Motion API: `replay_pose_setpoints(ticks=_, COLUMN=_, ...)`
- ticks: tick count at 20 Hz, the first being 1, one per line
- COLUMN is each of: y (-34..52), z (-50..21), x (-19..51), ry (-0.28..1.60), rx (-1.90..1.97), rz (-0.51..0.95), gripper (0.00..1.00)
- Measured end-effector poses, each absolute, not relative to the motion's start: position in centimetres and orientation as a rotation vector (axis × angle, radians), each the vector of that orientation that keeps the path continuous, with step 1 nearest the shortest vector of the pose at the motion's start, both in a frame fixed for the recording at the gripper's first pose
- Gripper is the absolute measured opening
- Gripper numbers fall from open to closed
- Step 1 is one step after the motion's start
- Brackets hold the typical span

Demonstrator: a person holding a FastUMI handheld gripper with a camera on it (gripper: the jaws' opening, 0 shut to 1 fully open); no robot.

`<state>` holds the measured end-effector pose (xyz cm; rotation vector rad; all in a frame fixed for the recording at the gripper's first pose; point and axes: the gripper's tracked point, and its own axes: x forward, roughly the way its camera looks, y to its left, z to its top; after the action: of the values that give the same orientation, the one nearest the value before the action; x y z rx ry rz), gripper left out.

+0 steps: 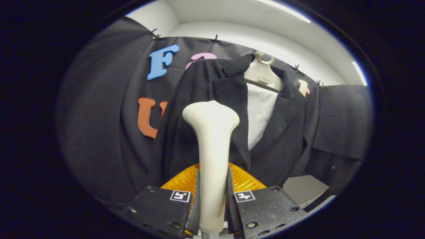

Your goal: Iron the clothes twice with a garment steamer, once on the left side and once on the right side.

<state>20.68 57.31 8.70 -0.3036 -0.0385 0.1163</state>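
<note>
Claw (212,199) clenched on steamer (212,146) handle – head upright just ahead of the fingers, against the hanging jacket's (199,99) left front panel.

Cream plastic garment steamer (211,146): slim handle clamped between both fingers of black two-finger gripper (212,199), upright, flaring to wide rounded head at top. Head sits against left front panel of jacket, just below collar level. Black textured fabric jacket (282,132): hangs open on cream plastic hanger (262,74), against black booth wall. Lapels folded back, front panels parted, white lining or shirt (260,113) visible between them. Steamer overlaps left panel; right panel hangs free.
</note>
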Motion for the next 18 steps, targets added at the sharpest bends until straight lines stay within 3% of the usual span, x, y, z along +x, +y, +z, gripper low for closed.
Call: replay_pose_setpoints(ticks=18, y=54.4, z=-2.8, x=20.6, ry=0.140, rx=-0.318, rz=0.130, gripper=0.35)
